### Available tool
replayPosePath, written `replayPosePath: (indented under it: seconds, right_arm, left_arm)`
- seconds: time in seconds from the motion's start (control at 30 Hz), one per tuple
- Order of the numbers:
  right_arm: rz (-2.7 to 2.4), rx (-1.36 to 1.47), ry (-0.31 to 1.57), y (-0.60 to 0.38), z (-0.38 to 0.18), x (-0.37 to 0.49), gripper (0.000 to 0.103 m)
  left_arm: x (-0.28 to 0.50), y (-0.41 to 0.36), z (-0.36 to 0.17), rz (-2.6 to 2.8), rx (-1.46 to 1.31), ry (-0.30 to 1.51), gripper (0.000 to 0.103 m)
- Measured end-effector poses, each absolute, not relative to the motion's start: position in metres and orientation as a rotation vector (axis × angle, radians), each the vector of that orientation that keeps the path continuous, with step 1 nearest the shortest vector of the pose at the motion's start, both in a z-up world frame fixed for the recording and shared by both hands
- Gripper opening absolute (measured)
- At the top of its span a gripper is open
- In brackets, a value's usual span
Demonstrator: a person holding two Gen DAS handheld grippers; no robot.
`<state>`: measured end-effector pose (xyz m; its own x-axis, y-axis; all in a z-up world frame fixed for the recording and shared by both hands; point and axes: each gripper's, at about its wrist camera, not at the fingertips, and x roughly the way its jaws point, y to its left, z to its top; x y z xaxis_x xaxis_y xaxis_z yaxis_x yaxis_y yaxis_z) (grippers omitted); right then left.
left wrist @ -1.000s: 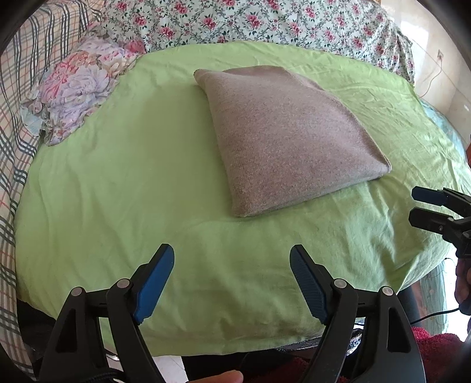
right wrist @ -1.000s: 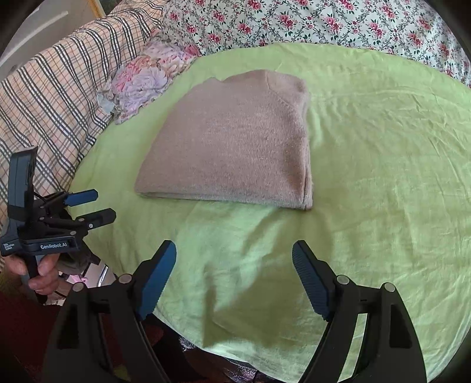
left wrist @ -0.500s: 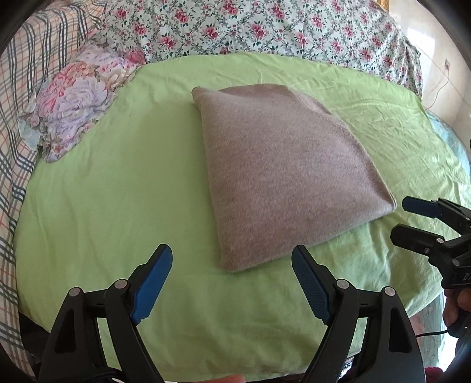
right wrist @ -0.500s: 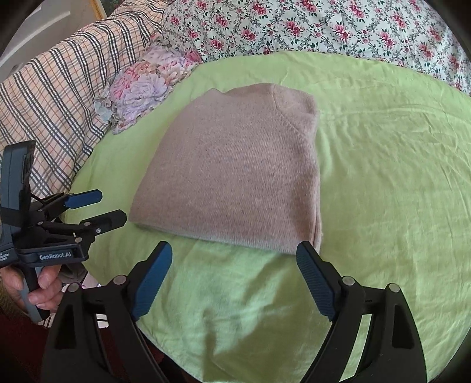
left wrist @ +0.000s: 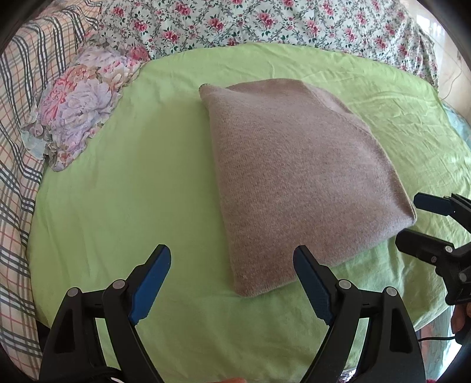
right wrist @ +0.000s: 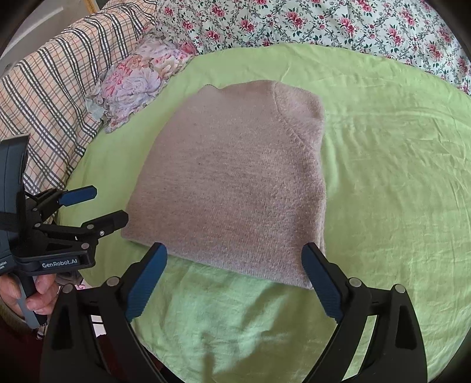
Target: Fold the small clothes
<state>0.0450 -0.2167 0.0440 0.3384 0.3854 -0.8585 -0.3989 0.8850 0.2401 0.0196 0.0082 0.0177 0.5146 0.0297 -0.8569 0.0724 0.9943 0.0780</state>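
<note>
A folded taupe knit sweater [left wrist: 294, 182] [right wrist: 235, 176] lies flat on a light green sheet [left wrist: 117, 206] [right wrist: 382, 176]. My left gripper [left wrist: 232, 252] [right wrist: 110, 203] is open, hovering at the sweater's near left corner without touching it. My right gripper [right wrist: 234, 247] [left wrist: 410, 219] hangs over the sweater's near edge by its right corner. Its jaws are opening and the blue pads press on nothing. Both grippers point steeply down at the cloth.
A small crumpled floral garment [left wrist: 79, 117] [right wrist: 138, 79] lies at the sheet's far left edge. A plaid blanket [left wrist: 17, 147] [right wrist: 53, 97] lies on the left, a rose-print cover [left wrist: 265, 20] [right wrist: 323, 23] behind. A hand [right wrist: 32, 294] holds the left gripper's handle.
Both grippers have moved forward toward the sweater, which now sits larger and closer to the fingertips. The right gripper's jaws stand wider apart than before.
</note>
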Motion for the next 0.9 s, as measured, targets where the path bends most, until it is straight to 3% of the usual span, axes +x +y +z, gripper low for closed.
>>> replayPosePath:
  seconds: [0.37, 0.9]
  right_arm:
    - [0.507, -0.006, 1.117, -0.214, 0.05, 0.064, 0.094]
    - [0.448, 0.24, 1.083, -0.258, 0.044, 0.138, 0.094]
  left_arm:
    - [0.031, 0.008, 0.023, 0.008, 0.136, 1.015, 0.087]
    - [0.071, 0.03, 0.031, 0.012, 0.002, 1.002, 0.088]
